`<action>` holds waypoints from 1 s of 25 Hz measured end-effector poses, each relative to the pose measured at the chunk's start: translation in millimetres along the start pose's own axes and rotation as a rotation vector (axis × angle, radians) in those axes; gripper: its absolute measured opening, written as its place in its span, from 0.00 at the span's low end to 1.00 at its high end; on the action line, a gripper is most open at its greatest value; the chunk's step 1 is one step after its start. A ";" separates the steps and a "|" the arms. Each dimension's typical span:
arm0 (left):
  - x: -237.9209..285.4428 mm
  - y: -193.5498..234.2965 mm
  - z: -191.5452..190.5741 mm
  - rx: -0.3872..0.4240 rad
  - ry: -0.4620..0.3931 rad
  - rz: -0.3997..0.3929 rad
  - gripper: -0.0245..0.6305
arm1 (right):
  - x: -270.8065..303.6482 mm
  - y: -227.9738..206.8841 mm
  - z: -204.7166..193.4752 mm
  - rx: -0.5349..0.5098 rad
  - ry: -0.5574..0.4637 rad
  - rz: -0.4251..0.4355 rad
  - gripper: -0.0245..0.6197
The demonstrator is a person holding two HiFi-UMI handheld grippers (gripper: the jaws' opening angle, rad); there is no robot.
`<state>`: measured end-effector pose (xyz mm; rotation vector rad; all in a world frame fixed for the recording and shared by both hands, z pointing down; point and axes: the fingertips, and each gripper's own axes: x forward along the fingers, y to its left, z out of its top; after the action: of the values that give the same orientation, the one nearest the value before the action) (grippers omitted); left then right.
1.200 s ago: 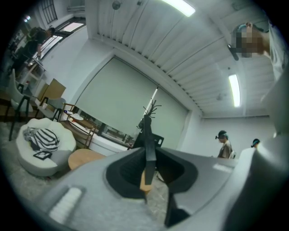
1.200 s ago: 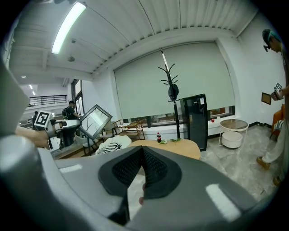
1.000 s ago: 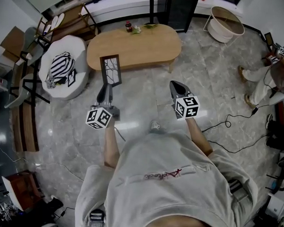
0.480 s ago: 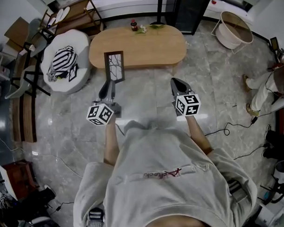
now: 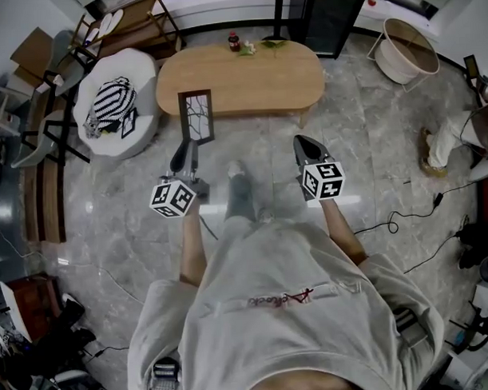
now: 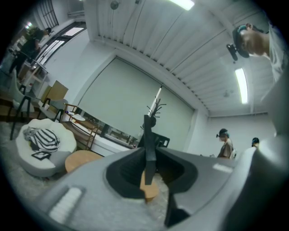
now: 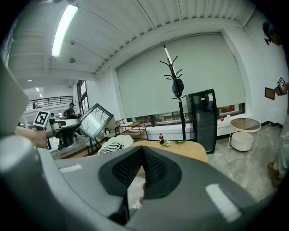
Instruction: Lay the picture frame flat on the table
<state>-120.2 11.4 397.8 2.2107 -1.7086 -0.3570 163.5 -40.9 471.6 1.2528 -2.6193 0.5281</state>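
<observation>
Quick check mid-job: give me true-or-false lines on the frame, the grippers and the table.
1. The left gripper is clamped on the picture frame. True.
2. The picture frame lies flat on the wooden table. False: it stands upright in the left gripper, off the table.
3. The right gripper also grips the frame. False: its jaws are together with nothing between them.
4. A bottle stands on the table's far side. True.
5. The striped bag lies on the table. False: it sits on the white seat.
</observation>
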 end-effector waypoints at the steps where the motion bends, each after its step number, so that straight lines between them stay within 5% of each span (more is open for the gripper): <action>1: -0.2 0.6 -0.6 -0.001 -0.001 -0.001 0.14 | 0.8 0.8 -0.4 -0.003 0.000 0.002 0.04; 13: 42.4 40.2 -3.4 -0.034 0.001 -0.008 0.14 | 53.4 -8.1 10.8 -0.016 0.014 -0.002 0.04; 25: 143.2 134.1 -0.9 -0.087 0.032 -0.002 0.14 | 181.9 -27.0 42.3 -0.031 0.058 -0.001 0.04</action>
<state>-202.6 -158.1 452.3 2.1455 -1.6427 -0.3869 70.2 -202.9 497.0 1.2113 -2.5686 0.5136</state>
